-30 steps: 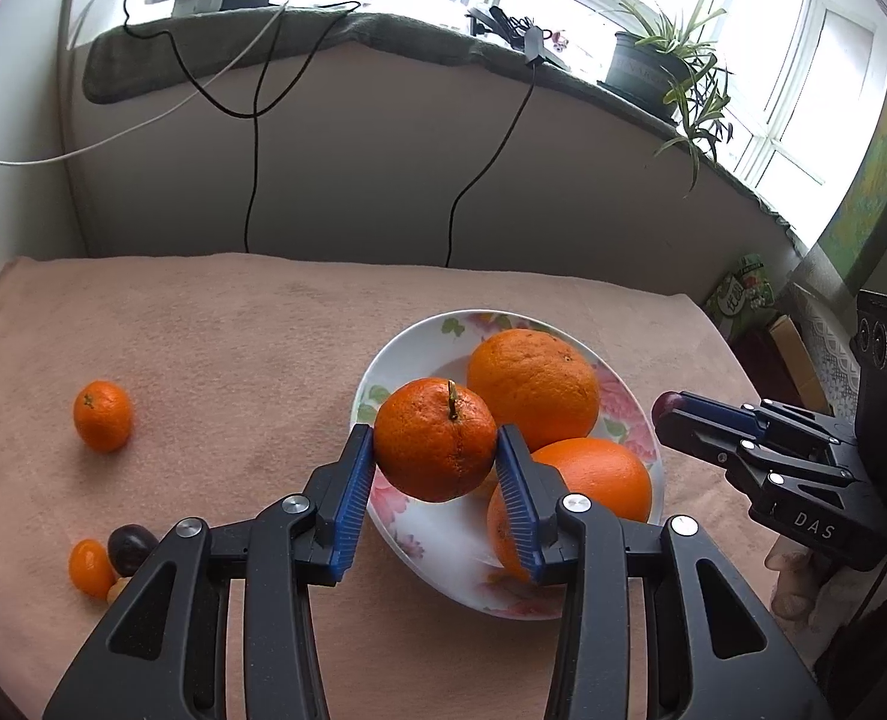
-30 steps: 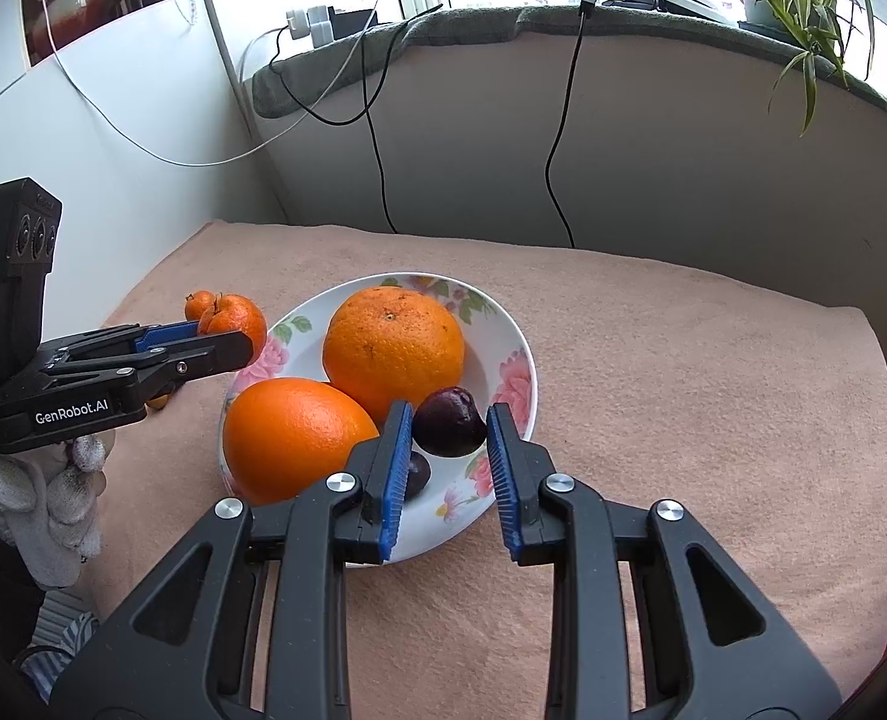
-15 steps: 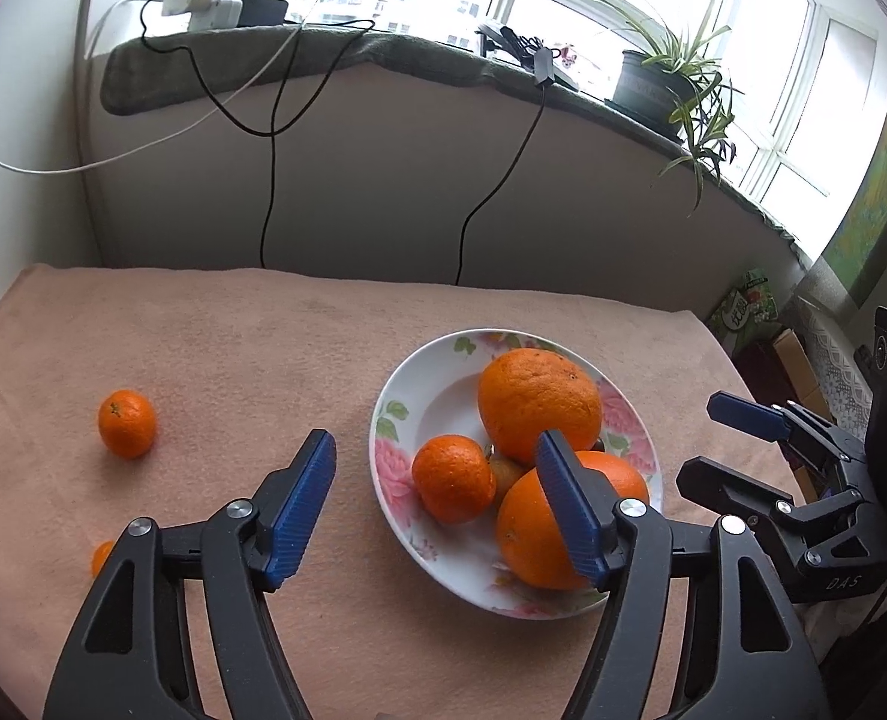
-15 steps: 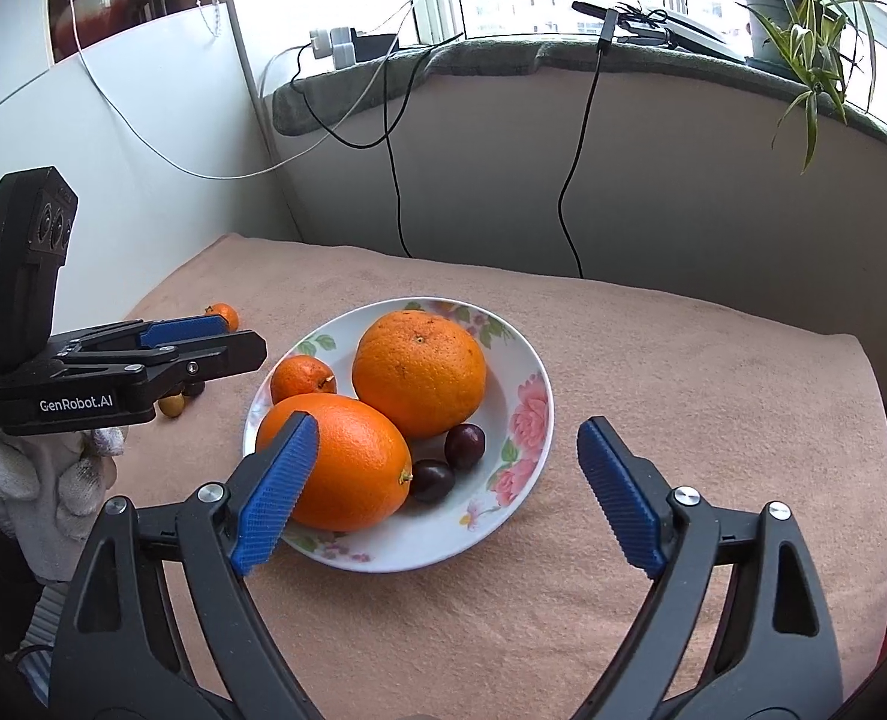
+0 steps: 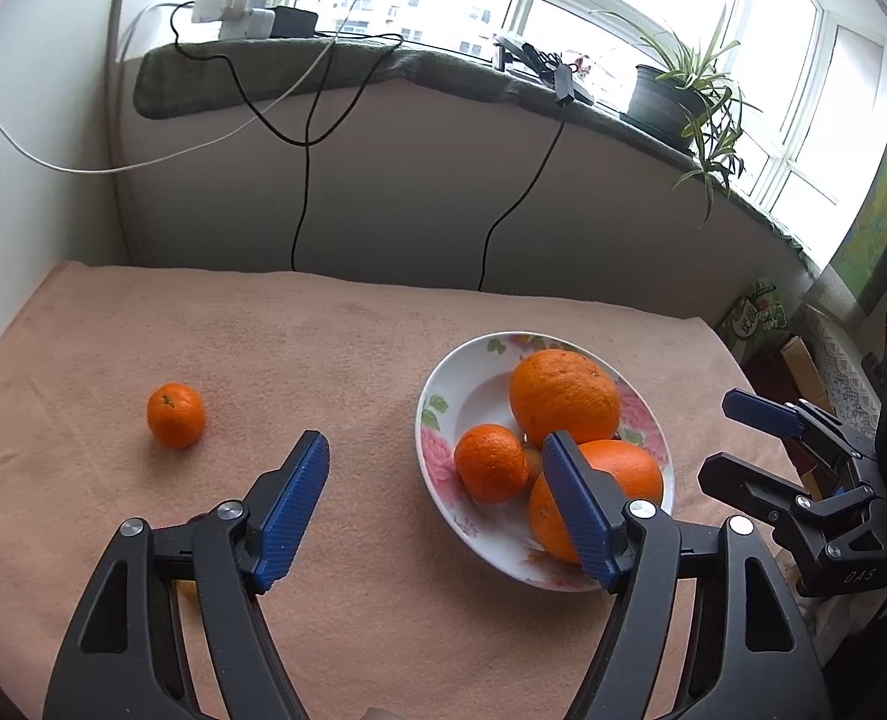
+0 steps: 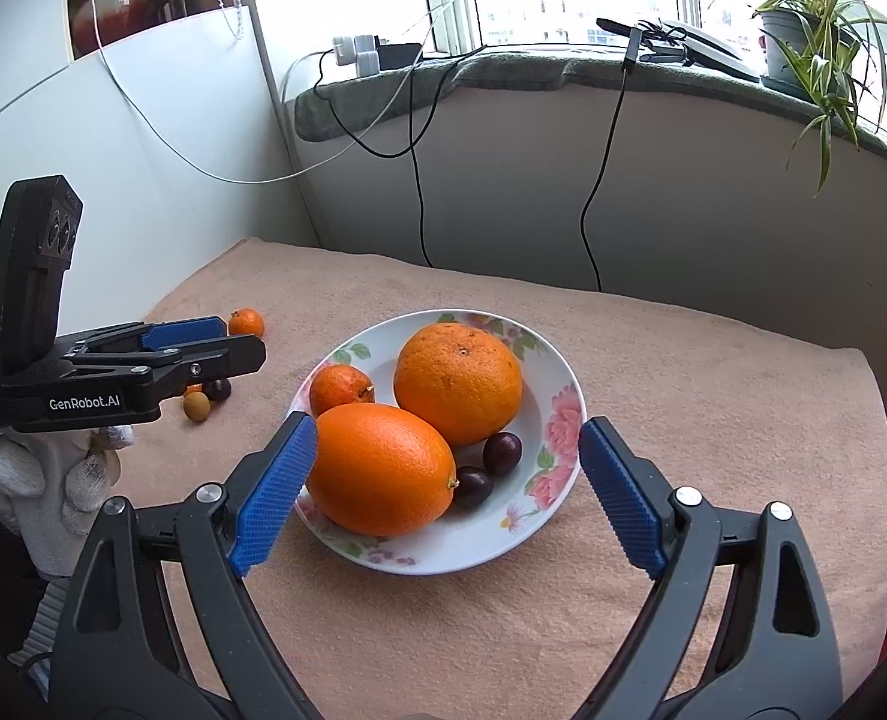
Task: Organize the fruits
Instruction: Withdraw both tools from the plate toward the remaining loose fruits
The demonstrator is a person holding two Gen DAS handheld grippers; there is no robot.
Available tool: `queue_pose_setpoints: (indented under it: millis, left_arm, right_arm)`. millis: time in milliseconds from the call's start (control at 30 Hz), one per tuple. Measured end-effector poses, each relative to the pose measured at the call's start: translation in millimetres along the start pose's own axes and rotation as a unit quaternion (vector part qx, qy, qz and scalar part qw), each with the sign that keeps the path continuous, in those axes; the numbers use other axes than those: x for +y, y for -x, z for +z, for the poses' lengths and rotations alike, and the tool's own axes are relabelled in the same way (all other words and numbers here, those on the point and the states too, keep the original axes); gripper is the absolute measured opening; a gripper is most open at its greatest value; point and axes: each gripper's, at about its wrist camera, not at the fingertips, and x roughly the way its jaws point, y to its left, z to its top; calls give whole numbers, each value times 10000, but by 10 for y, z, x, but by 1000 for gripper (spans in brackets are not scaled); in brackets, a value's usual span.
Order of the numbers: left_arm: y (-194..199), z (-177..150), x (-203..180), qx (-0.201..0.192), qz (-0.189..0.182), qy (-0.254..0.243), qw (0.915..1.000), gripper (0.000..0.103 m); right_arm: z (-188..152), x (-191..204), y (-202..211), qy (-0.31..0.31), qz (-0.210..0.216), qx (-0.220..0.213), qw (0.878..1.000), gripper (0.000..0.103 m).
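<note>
Left gripper point(image 5: 434, 507): black plastic frame with triangular cut-outs, silver screws, ribbed blue pads; white "GenRobot.AI" lettering on its side. Right gripper point(image 6: 446, 495): same build, "DAS" marking. White knit glove point(image 6: 47, 480) on the left hand.

— What sort of place is this?

— A home, on a glazed balcony or sunroom. Straight ahead of the grippers a curved windowsill point(image 6: 563, 69) carries a potted spider plant point(image 6: 815, 18), off to the right.

— Anything else domestic?

— Chargers point(image 5: 233, 9) sit on the sill to the left, their cables point(image 5: 305, 138) hanging down the wall. Just below the grippers, a peach towel point(image 6: 683, 372) covers the table, with a floral plate point(image 6: 563, 420) on it.
</note>
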Motion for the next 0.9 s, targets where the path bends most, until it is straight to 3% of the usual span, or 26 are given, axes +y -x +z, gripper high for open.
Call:
queue_pose_setpoints:
  millis: [400,600,900]
  left_arm:
    - [429,-229,507,-179,592,60,9981,74]
    - [551,-457,765,-64,837,152,9964,74]
    - [622,-688,902,28,807,113,9967,72]
  right_arm:
    - [124,316,-87,-24,650,71,9979,91]
    - [208,557,-210,137,850,146,9962,91]
    - [309,993,-448,375,1197,331,9915,91]
